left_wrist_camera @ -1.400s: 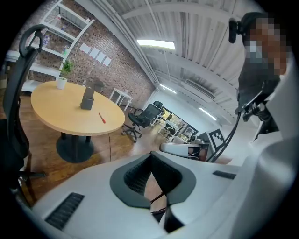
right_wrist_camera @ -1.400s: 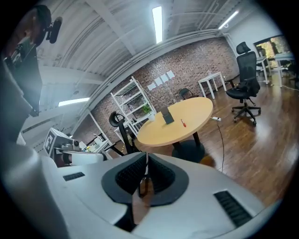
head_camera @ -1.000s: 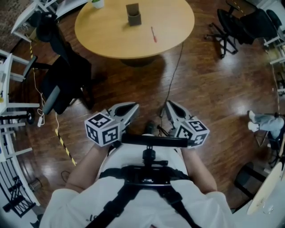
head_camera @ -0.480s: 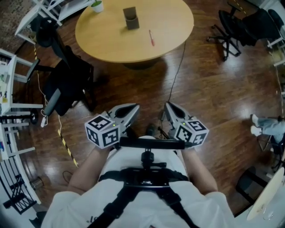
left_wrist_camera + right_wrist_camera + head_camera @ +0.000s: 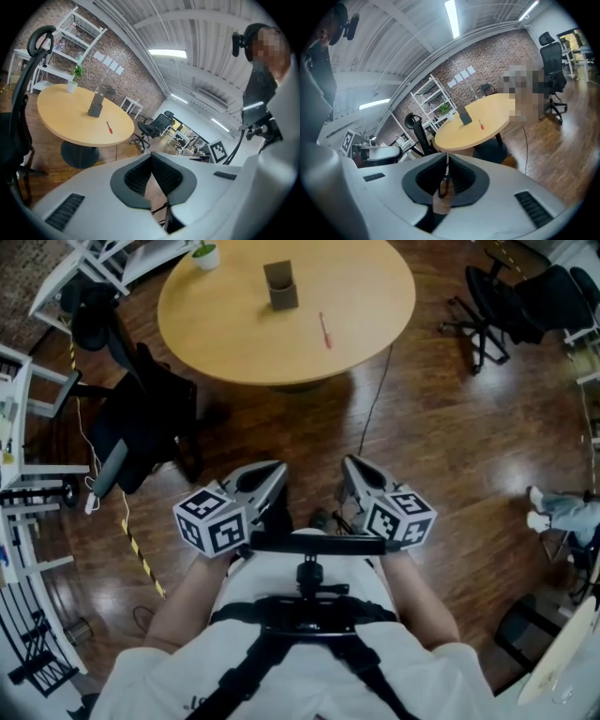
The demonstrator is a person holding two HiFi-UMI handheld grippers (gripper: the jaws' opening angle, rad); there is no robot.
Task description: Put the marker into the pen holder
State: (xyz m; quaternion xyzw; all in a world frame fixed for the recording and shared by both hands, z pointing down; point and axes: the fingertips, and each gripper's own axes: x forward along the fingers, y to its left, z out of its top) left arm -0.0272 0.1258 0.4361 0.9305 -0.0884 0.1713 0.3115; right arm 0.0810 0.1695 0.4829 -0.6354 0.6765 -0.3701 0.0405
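On the table (image 5: pixel 234 334), a red marker (image 5: pixel 324 330) lies near the holder (image 5: pixel 281 286). Well apart, at the person's waist, left gripper (image 5: pixel 278 469) and right gripper (image 5: pixel 347 464) have fingers together, empty.

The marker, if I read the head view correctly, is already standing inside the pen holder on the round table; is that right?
Not quite. The marker is not inside the pen holder; it lies flat on the round table, apart from the holder and to its right, as the head view shows. The holder does stand on the round table, as you said.
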